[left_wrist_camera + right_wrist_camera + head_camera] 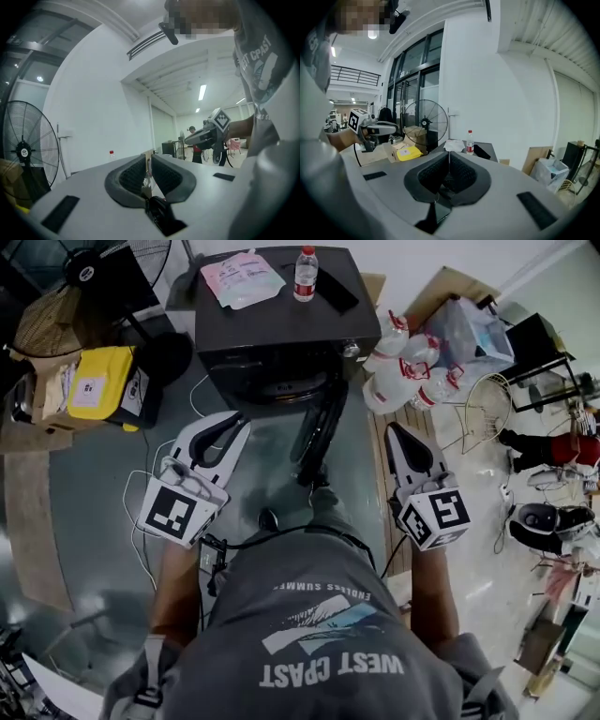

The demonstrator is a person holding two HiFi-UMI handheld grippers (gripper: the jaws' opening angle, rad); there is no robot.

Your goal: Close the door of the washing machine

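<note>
The black washing machine [272, 334] stands at the top middle of the head view. Its round door [319, 427] hangs open, swung out edge-on toward me. My left gripper [236, 420] is shut and empty, left of the door and apart from it. My right gripper [394, 430] is also shut and empty, to the right of the door with a gap between. In the left gripper view the jaws [149, 158] stand closed and the right gripper [206, 133] shows beyond. In the right gripper view the closed jaws [449, 153] point at the machine's top [485, 151].
On the machine lie a water bottle [306, 273], a pale pouch [246, 279] and a dark flat object [336, 292]. A yellow box [103, 381] and a fan [122, 263] stand at the left. White jugs [408, 371] and a wire basket [483, 409] are on the right. Cables [141, 493] lie on the floor.
</note>
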